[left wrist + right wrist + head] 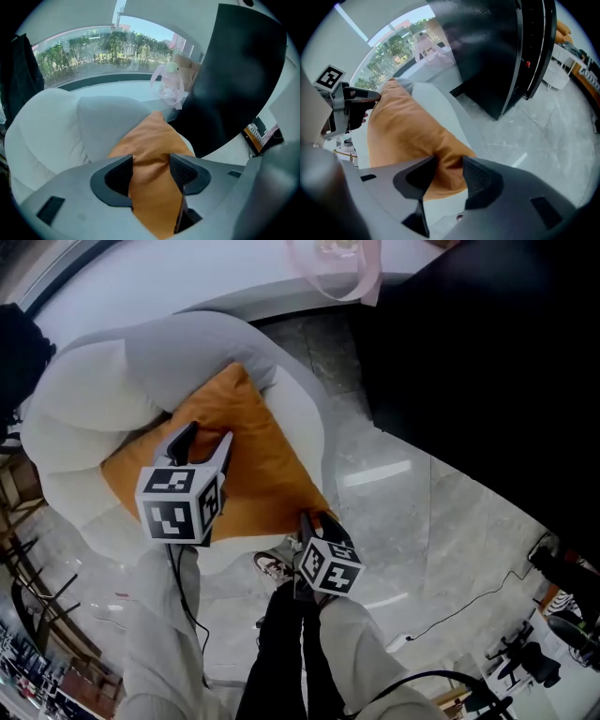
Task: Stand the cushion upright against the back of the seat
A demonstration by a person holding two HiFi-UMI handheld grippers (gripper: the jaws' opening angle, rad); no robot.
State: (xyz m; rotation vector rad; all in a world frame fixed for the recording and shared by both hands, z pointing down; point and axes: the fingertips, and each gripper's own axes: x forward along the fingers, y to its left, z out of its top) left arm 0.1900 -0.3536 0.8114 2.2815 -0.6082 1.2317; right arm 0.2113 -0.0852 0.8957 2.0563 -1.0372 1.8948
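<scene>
Your left tongs [151, 174] stand spread, with the orange cushion [258, 442] running up between the jaws. The pads flank the fabric without seeming to bite on it. Your right tongs [449, 177] are spread too, set around the cushion's near corner at the front edge of the white seat [309, 423].

The cushion lies flat on the seat beneath both tongs. Its far corner points away from them towards the puffed seat back [47, 126], which it isn't leaning on yet. Taking it at two separate spots looks sensible: a soft cushion would sag from a single pinch.

Beyond the left tongs, on the ledge past the seat, a pink see-through bag [165, 86] holds something pale, and I can't tell what.
</scene>
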